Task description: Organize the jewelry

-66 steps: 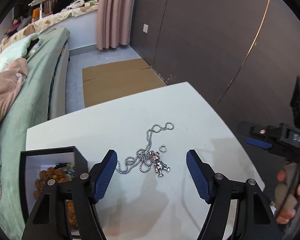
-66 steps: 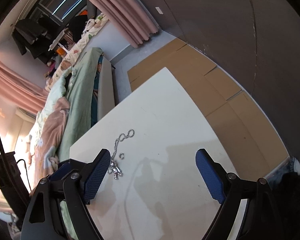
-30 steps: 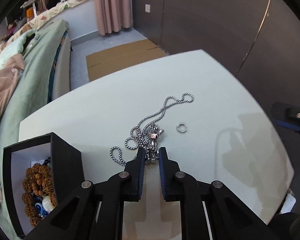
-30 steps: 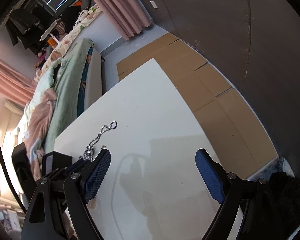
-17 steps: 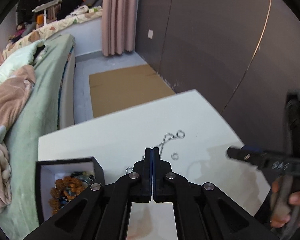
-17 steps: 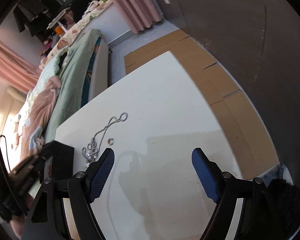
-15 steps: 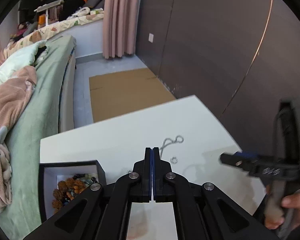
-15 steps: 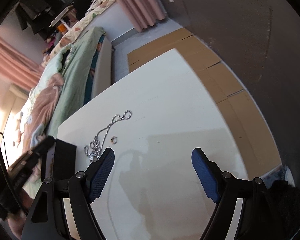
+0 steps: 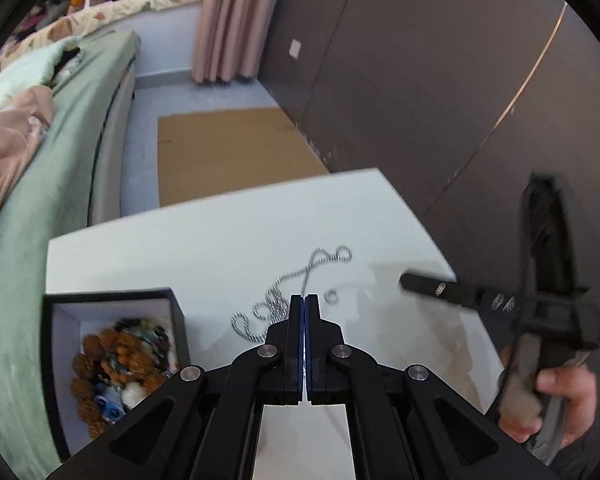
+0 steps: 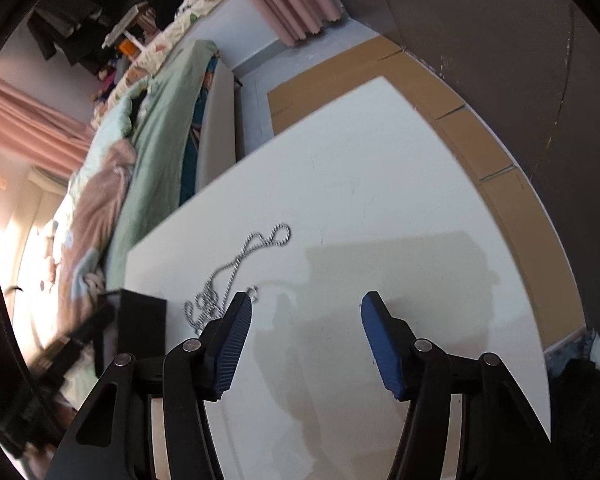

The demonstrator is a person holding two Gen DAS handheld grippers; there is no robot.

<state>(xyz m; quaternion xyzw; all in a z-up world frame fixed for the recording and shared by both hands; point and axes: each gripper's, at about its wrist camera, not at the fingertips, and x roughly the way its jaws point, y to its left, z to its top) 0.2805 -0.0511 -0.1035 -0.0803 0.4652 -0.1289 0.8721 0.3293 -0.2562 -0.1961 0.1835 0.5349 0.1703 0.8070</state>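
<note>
Silver ball-chain necklace (image 9: 296, 280) and small silver ring (image 9: 332, 297) lie loose on white worktop (image 9: 204, 248). Black bead-filled box (image 9: 112, 360) awaits them. Left gripper (image 9: 304, 300) jaws closed, empty; right gripper (image 10: 306, 314) jaws apart.

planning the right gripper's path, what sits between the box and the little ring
The tangled chain lies on the table between box and ring, seen from the left wrist.

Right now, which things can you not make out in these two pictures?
- Left wrist view: the shut left tongs cover the near end of the necklace; any pinch is hidden.
- Right wrist view: the open right tongs half cover the ring; the box shows only its outer wall.
</note>
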